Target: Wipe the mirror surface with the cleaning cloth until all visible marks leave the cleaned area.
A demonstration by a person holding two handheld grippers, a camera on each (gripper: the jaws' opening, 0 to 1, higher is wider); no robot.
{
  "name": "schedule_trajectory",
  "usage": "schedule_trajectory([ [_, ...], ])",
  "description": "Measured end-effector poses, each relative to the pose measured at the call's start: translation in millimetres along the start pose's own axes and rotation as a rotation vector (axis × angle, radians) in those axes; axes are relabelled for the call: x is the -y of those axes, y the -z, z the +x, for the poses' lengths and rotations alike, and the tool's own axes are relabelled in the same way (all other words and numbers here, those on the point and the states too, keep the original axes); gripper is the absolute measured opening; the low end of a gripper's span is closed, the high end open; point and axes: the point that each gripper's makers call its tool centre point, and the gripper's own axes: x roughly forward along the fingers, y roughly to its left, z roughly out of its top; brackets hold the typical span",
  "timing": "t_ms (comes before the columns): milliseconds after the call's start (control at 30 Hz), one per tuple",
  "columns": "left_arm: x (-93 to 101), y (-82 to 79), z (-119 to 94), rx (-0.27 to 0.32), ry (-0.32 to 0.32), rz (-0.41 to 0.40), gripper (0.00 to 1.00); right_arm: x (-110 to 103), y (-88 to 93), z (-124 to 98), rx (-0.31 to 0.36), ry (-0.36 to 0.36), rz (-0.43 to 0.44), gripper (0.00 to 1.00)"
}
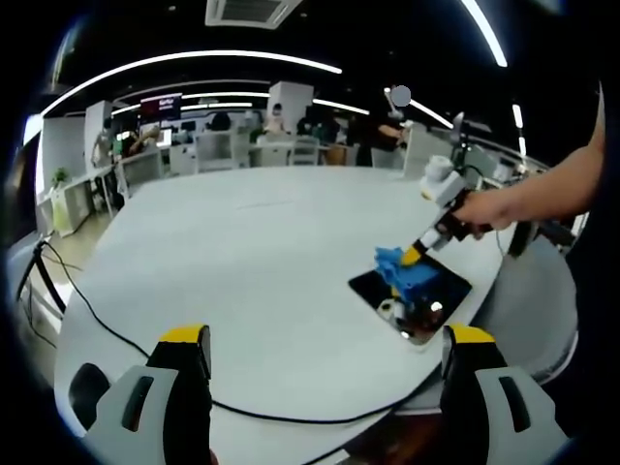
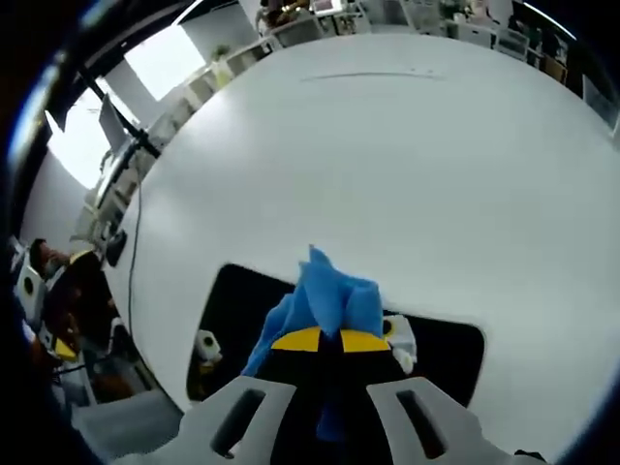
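Jaws of the right gripper (image 2: 321, 341) are pinched together on the blue cleaning cloth (image 2: 325, 295), their yellow tips meeting at about 6 o'clock in the right gripper view, with the cloth bunched up above them and hanging down between them. Under the cloth lies the mirror (image 2: 232, 300) — a dark, flat rectangle on the white table (image 2: 387, 145), stretching from 8 o'clock across to 4 o'clock and reflecting parts of the gripper.

From the left gripper view, the left gripper (image 1: 325, 339) has its two yellow-tipped jaws spread wide at 7 and 5 o'clock, holding nothing, well apart from the mirror (image 1: 446, 286). That mirror sits toward 4 o'clock near the table's (image 1: 252, 252) edge, with the cleaning cloth (image 1: 402, 271) pressed on it by the right gripper (image 1: 415, 256), which a hand (image 1: 484, 208) grips from 3 o'clock. A black cable (image 1: 97, 315) trails over the tabletop at 8 o'clock — beyond, desks and chairs line the room.
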Motion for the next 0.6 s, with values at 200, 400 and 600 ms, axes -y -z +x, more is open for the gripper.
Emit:
schedule_trajectory([
  [200,1.7,-0.5,0.9,0.001,0.004,0.001,1.0,0.0,-1.4,0.4,0.003,0.002,-0.03,0.0],
  [400,4.0,1.6,0.4,-0.004,0.005,0.002,1.0,1.3,-1.5,-0.1,0.013,-0.004,-0.034,0.0],
  [600,3.9,-1.3,0.4,-0.002,0.005,0.005,1.0,2.0,-0.3,-1.9,0.018,-0.022,-0.047,0.0],
])
